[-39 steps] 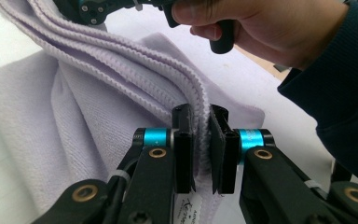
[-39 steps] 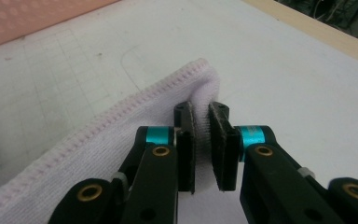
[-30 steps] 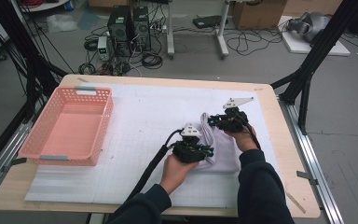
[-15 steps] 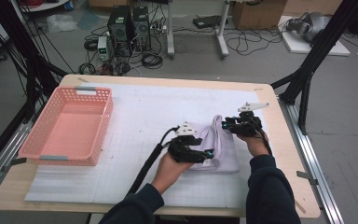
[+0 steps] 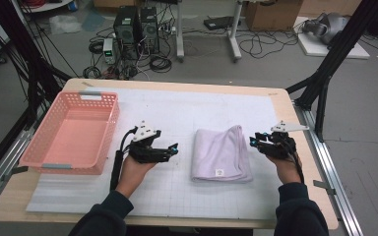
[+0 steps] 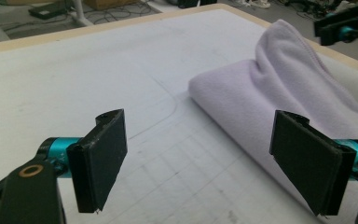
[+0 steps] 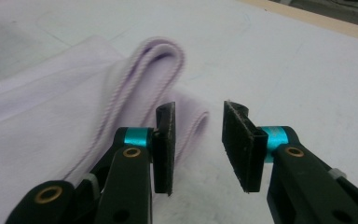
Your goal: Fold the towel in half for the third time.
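High view | folded towel (image 5: 222, 153) released, left tongs (image 5: 173, 149) at 9 o'clock and right tongs (image 5: 254, 142) at 3, both just opened and empty | risk: a returning jaw snags the fold.

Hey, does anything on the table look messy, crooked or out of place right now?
Nothing much. The folded towel lies flat on the white mat, only its far right corner bunched slightly. The pink basket sits upright at the left.

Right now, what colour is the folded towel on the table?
Pale lilac; the towel shows best in the high view.
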The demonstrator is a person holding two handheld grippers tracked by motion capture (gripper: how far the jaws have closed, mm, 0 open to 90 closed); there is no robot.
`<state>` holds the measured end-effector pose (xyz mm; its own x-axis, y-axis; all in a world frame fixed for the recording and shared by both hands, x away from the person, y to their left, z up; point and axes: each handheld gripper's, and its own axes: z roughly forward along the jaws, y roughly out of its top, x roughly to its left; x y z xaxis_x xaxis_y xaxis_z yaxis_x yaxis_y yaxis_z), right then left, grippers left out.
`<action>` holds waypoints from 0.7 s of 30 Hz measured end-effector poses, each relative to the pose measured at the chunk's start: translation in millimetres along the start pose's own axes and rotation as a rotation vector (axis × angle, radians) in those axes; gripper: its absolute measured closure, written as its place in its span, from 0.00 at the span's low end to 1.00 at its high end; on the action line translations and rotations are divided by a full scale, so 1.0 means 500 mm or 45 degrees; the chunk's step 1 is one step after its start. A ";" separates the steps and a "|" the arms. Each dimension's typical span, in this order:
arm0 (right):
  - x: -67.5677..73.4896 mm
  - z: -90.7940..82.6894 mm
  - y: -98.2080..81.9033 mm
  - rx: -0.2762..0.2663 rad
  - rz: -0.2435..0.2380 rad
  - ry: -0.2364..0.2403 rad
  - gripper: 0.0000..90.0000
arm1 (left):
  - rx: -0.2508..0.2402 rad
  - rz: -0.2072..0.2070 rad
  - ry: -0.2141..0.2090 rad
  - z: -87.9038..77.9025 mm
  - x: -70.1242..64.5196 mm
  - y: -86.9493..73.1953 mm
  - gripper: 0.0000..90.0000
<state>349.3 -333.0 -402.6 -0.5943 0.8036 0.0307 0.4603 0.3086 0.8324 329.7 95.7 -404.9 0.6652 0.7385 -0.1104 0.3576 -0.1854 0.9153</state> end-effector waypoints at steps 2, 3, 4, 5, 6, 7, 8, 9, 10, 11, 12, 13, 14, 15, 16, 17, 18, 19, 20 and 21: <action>0.019 -0.010 -0.011 0.001 -0.027 -0.005 0.70 | -0.003 0.014 0.022 -0.012 0.014 -0.008 0.21; 0.030 -0.016 -0.018 0.002 -0.042 -0.010 0.70 | 0.012 0.018 0.029 -0.017 0.021 -0.011 0.21; 0.030 -0.016 -0.018 0.002 -0.042 -0.010 0.70 | 0.012 0.012 0.036 -0.022 0.026 -0.015 0.21; 0.050 -0.024 -0.030 0.019 -0.084 -0.039 0.71 | 0.004 0.004 0.041 -0.030 0.036 -0.023 0.21; 0.058 -0.027 -0.037 0.018 -0.106 -0.047 0.71 | 0.003 0.004 0.045 -0.033 0.040 -0.026 0.21; 0.065 -0.031 -0.046 0.011 -0.091 -0.036 0.71 | 0.002 0.004 0.047 -0.036 0.043 -0.030 0.21; 0.071 -0.033 -0.053 0.009 -0.076 -0.022 0.72 | -0.004 -0.003 0.050 -0.038 0.046 -0.033 0.22; 0.076 -0.034 -0.060 0.010 -0.068 -0.014 0.72 | -0.004 -0.003 0.050 -0.038 0.046 -0.033 0.22; 0.081 -0.034 -0.066 0.026 -0.059 -0.003 0.73 | -0.005 -0.005 0.052 -0.040 0.050 -0.036 0.22; 0.086 -0.035 -0.073 0.027 -0.049 0.013 0.75 | -0.003 -0.005 0.053 -0.042 0.054 -0.037 0.22; 0.086 -0.035 -0.073 0.027 -0.049 0.013 0.75 | -0.010 -0.009 0.053 -0.044 0.057 -0.038 0.22; 0.089 -0.035 -0.079 0.028 -0.041 0.031 0.76 | -0.020 -0.015 0.059 -0.046 0.060 -0.038 0.22; 0.096 -0.036 -0.088 0.032 -0.010 0.070 0.76 | -0.030 -0.019 0.062 -0.051 0.066 -0.038 0.22; 0.096 -0.036 -0.088 0.032 -0.010 0.070 0.76 | -0.030 -0.019 0.062 -0.051 0.066 -0.038 0.22; 0.103 -0.035 -0.093 0.042 -0.003 0.100 0.75 | -0.034 -0.021 0.061 -0.053 0.068 -0.038 0.22; 0.103 -0.035 -0.093 0.042 -0.003 0.100 0.75 | -0.032 -0.025 0.060 -0.055 0.069 -0.038 0.22; 0.107 -0.034 -0.095 0.062 0.009 0.112 0.74 | -0.034 -0.030 0.054 -0.056 0.070 -0.039 0.22; 0.111 -0.031 -0.097 0.081 0.012 0.117 0.74 | -0.037 -0.035 0.050 -0.057 0.071 -0.039 0.22; 0.114 -0.026 -0.099 0.101 0.028 0.135 0.75 | -0.034 -0.033 0.046 -0.058 0.072 -0.039 0.22; 0.115 -0.023 -0.100 0.113 0.035 0.146 0.77 | -0.039 -0.040 0.046 -0.057 0.070 -0.039 0.22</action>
<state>284.2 -308.1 -436.1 -0.6497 0.7506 0.1201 0.5310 0.3351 0.7783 327.3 143.8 -415.4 0.6296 0.7668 -0.1252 0.3569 -0.1423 0.9232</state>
